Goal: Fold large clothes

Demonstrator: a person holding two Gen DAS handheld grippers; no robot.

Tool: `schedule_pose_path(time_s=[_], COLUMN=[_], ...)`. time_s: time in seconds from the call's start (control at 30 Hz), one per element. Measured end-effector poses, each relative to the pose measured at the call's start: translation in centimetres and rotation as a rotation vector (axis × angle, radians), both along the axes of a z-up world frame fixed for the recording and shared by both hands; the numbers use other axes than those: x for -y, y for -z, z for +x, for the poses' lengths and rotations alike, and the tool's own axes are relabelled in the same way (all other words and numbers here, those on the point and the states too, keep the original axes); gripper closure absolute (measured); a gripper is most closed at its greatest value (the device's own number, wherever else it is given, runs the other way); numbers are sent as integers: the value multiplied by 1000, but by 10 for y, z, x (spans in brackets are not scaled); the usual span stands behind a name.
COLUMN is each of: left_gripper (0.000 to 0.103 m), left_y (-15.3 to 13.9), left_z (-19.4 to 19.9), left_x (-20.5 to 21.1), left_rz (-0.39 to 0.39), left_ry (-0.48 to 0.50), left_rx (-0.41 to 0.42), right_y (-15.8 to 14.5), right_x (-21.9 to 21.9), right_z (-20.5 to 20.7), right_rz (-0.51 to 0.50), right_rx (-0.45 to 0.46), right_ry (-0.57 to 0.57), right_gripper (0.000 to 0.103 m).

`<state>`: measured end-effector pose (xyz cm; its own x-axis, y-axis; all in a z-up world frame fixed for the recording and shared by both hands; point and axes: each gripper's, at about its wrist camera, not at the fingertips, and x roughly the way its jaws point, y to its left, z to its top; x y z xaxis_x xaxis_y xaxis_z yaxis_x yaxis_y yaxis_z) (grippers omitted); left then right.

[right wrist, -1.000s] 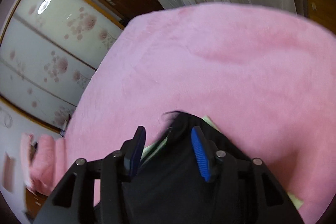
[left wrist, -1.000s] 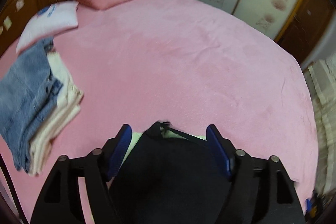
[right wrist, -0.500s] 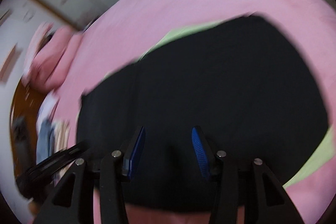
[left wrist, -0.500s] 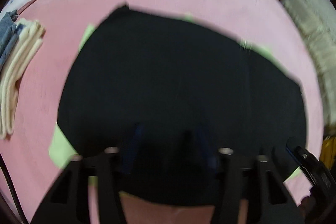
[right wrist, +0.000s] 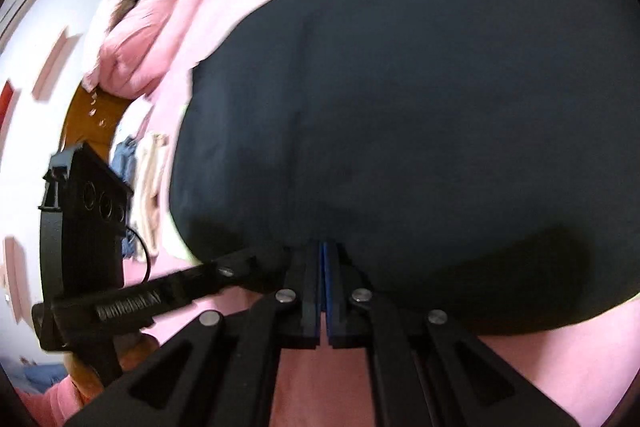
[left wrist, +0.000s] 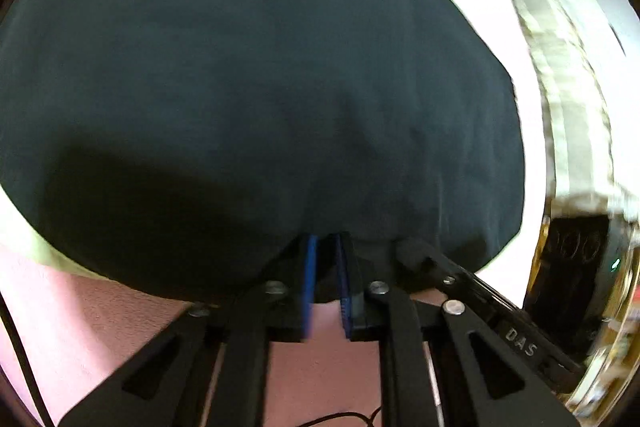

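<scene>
Black garment (left wrist: 256,75) hides both claw tips, prob. clamped.

left gripper (left wrist: 326,247): we see matte black linkage arms with triangular cut-outs, silver round screws at the joints, and blue ribbed pads (left wrist: 308,267) on the inner finger faces.
right gripper (right wrist: 322,251): we see the same black frame, silver screws and blue pads (right wrist: 327,267).
markings: we read white letters "DAS" on a black arm; the other white lettering is too blurred for us to read.
cable (left wrist: 18,347): we see a thin black wire along the edge.
</scene>
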<state>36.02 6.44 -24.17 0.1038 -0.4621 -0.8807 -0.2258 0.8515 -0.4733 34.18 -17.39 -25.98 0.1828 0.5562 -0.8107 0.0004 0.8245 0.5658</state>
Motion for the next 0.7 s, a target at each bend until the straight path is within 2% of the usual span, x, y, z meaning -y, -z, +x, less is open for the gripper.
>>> schedule_pose_path(time_s=[0.03,0.1,0.17,0.2,0.27,0.33,0.4,0.47,0.5,0.57,0.63,0.7], left_gripper=[101,102,102,102,102,102,102,102,102,100,100,100], left_y=[0,-3,-8,-9,-8,-8,-17,-37,-46,-61,-56,-42], left_z=[-3,-7,-15,-20,-29,-38,-49,-65,-71,-82,-79,-69], left_x=[-9,-41,-82,-107,-142,-164,-172,-167,-160,-133,-96,-57], left_rz=[12,127,255,335,397,528,602,544,502,382,233,88], left_ry=[-16,-86,-191,-248,-324,-376,-421,-471,-480,-442,-328,-233], left_rx=[10,54,60,49,38,-15,-31,51,105,207,209,189], right_y=[2,-4,-10,-13,-19,-26,-37,-53,-62,-70,-57,-39], right_x=[8,47,87,117,161,194,193,180,169,147,116,88], right_z=[1,-2,-8,-12,-19,-21,-20,-21,-23,-24,-23,-24], right_rz=[-33,-129,-193,-261,-407,-370,-415,-443,-397,-263,-47,74], right_rx=[-3,41,71,79,88,82,103,170,228,276,223,155], right_ry=[1,50,130,193,284,343,338,316,300,264,199,158], right_gripper=[103,103,103,103,103,103,103,103,103,103,103,103])
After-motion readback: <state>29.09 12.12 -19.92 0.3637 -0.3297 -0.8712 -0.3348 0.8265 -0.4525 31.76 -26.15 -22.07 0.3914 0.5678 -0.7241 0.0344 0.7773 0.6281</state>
